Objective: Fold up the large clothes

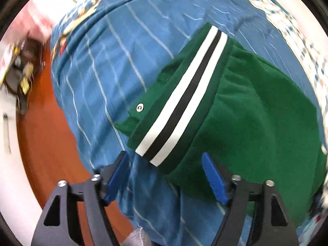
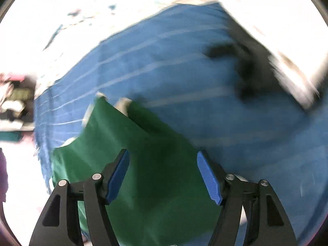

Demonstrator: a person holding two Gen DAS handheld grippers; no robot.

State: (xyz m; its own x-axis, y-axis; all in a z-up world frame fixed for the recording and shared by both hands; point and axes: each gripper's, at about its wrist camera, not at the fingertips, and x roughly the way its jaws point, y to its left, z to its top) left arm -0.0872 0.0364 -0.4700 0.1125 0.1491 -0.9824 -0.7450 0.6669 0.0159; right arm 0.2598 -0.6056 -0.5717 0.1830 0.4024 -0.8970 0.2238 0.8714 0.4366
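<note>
Green garment (image 1: 256, 110) of soft, fleecy knit, lying in loose folds on a blue sheet (image 1: 98, 65) crossed by thin pale lines. Ribbed band (image 1: 184, 94) along one garment edge, striped white, black, white, laid over dark green; silver snap (image 1: 140, 108) on a flap just beside it. Sheet rumpled, draped over an orange-brown floor (image 1: 51, 139) at the left. Patterned white cloth (image 1: 297, 41) at the sheet's far edge.

Left gripper (image 1: 164, 176) pointing steeply down, black arms spread, ridged blue pads (image 1: 213, 176) wide apart, nothing pinched; band's end and garment edge below the gap, untouched.

Right gripper (image 2: 163, 176) likewise tilted down over the garment (image 2: 143, 164), pads (image 2: 209, 176) well apart and gripping nothing. Right view badly smeared: green cloth smooth there, with pale tips at its far corners, on the sheet (image 2: 205, 82). Dark smudge at upper right too blurred to identify.
</note>
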